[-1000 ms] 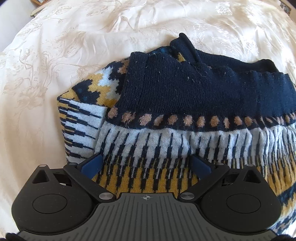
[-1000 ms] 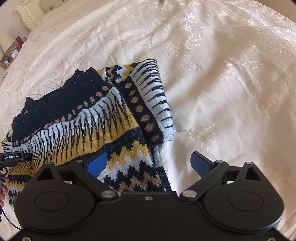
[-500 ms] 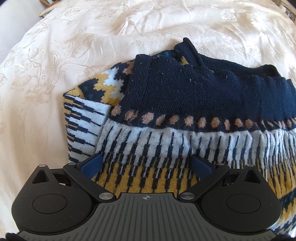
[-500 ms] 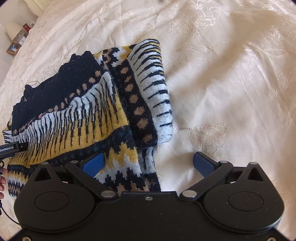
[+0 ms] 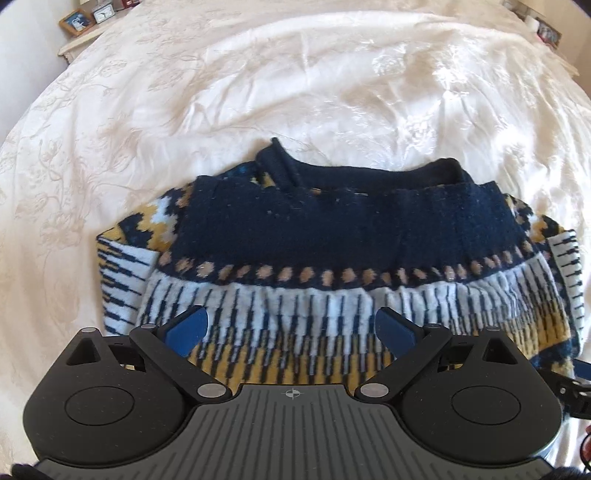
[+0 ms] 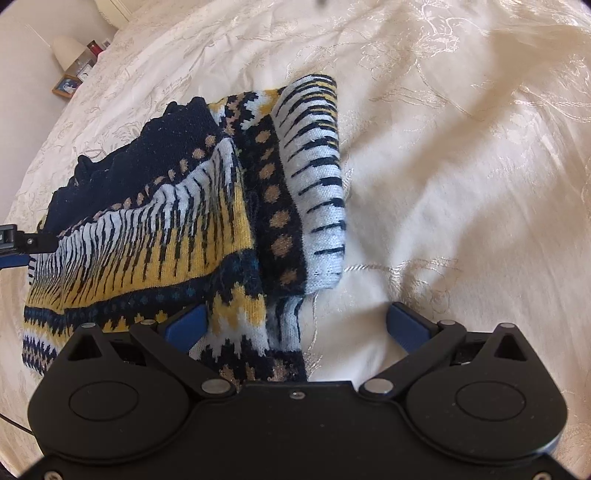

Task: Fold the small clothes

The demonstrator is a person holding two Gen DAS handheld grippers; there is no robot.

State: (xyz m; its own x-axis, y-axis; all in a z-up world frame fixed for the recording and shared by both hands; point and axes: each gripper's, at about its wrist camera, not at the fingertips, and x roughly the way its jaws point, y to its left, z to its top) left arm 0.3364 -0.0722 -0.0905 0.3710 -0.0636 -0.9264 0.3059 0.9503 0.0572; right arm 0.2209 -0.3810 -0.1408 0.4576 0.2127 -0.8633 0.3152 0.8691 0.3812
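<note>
A folded patterned sweater in navy, pale blue, mustard and tan lies on a cream embroidered bedspread, roughly mid-bed, with its plain navy band towards the far edge of the bed and its yellow-striped part nearest the grippers. No writing can be read now: the small crosshair mark on the left gripper's grey ribbed housing carries no letters, and the black clip at the left edge of the right wrist view shows no legible text, whereas a second ago a white label reading "GenRobot.AI" was visible there.

The left gripper has its blue-padded fingers spread wide over the sweater's striped near part, with nothing pinched between them. The right gripper is likewise spread wide; its left pad sits at the sweater's near right corner, over the zigzag knit, while its right pad is over bare bedspread.

Compared with a second ago, the left wrist camera has drawn back and up: the whole sweater now fits in its view, and a bedside shelf with a framed photo and a small clock appears at the far left corner. The right wrist view has shifted slightly, with the striped sleeve now more central. The sweater itself lies as before.
</note>
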